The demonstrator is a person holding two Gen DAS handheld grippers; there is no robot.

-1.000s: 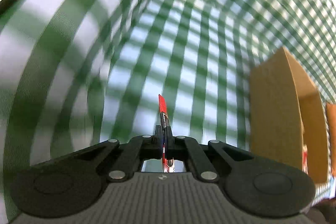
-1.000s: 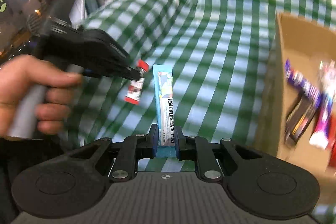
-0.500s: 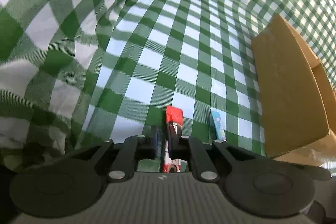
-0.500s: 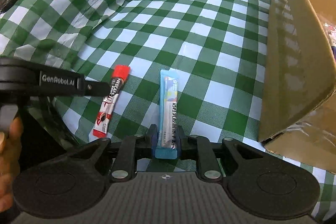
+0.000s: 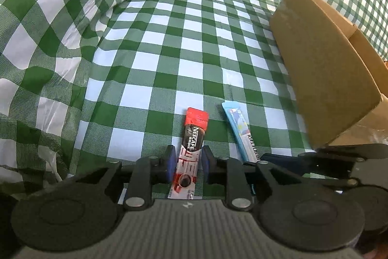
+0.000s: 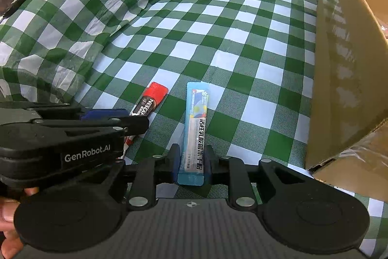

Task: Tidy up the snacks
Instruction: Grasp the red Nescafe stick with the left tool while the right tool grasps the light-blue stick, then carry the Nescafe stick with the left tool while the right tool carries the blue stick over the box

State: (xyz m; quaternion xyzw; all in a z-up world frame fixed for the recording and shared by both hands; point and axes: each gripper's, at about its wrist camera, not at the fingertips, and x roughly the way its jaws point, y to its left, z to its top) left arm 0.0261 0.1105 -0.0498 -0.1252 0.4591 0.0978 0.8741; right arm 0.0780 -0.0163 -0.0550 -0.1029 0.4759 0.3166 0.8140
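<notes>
Cardboard box (image 6: 344, 64) inside hidden; hand (image 6: 7, 229) (right view only).

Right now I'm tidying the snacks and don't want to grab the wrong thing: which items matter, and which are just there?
Part of the job:
Nescafe coffee stick
blue sachet
cardboard box

Just there:
green checked tablecloth

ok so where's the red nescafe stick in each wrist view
Left wrist: the red Nescafe stick lies bottom centre, between the left gripper's open jaws.
Right wrist: left of centre, lower end hidden behind the left gripper.
Shared landmark: the light blue stick just to its right.
</notes>
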